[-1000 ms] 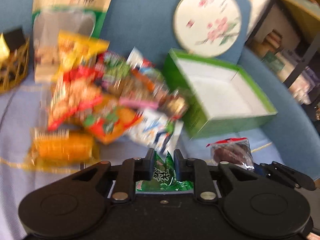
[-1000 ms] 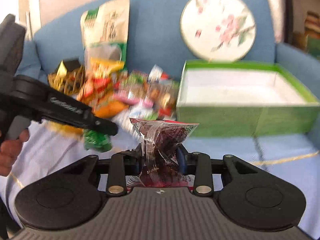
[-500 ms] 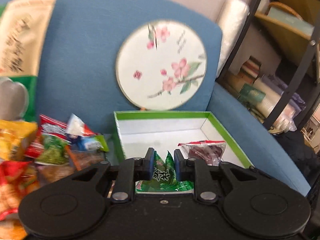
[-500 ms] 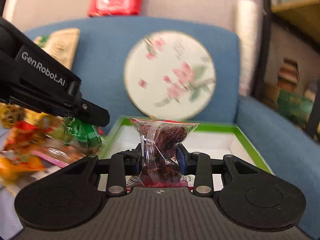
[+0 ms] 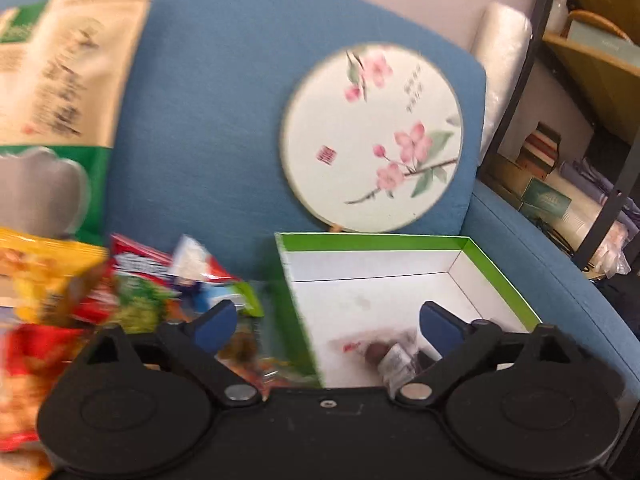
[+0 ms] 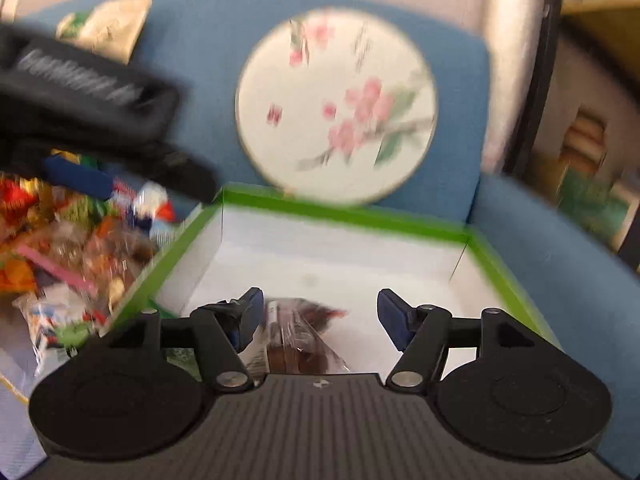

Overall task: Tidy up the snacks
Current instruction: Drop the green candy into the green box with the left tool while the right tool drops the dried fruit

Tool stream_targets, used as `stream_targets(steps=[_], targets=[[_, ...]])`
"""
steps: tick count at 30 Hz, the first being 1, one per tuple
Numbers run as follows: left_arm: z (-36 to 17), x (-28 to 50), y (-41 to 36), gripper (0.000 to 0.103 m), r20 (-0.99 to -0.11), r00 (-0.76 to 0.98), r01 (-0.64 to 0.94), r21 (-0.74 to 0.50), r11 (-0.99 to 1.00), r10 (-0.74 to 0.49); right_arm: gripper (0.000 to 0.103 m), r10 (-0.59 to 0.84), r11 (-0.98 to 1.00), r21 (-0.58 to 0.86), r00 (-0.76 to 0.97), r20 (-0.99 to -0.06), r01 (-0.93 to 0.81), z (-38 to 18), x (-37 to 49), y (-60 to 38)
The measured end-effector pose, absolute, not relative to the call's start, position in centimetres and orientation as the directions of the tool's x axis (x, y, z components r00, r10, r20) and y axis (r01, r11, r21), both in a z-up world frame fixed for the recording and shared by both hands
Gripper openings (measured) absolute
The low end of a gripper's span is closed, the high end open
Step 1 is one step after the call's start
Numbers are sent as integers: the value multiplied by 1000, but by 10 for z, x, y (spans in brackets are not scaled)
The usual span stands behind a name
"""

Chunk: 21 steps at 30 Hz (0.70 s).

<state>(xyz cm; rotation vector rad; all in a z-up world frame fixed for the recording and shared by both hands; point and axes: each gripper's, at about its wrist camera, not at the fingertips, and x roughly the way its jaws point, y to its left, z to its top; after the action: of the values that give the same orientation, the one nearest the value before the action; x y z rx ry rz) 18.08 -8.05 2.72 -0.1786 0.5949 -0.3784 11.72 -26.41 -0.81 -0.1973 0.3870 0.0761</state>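
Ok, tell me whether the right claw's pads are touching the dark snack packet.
Apart. In the right wrist view, the right claw is opening, and the dark snack packet lies between the pads over the green box, with gaps either side.

Nothing can be read for certain. The round fan [image 5: 372,136] against the blue chair back carries a small red seal and a short column of dark characters, too blurred to make out. The tall beige and green bag [image 5: 60,92] has dark brushed characters, and the left gripper [image 6: 80,92] bears white lettering in the right wrist view, both smeared by motion.
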Motion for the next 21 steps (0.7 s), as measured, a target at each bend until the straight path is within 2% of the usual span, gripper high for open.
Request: stream_targets(steps=[4, 9, 16, 21], targets=[[38, 148, -39, 103, -510, 796, 220, -261, 940, -328, 103, 67, 989, -105, 945, -321, -106, 10, 89, -263], [29, 104, 7, 103, -541, 796, 142, -271, 952, -273, 103, 186, 981, 26, 900, -394, -191, 12, 68, -249], [4, 69, 39, 103, -604, 771, 91, -213, 973, -204, 103, 382, 924, 205, 794, -472, -323, -5, 45, -211], [8, 80, 54, 103, -592, 788, 71, -181, 981, -166, 103, 409, 910, 173, 754, -514, -376, -19, 45, -189]])
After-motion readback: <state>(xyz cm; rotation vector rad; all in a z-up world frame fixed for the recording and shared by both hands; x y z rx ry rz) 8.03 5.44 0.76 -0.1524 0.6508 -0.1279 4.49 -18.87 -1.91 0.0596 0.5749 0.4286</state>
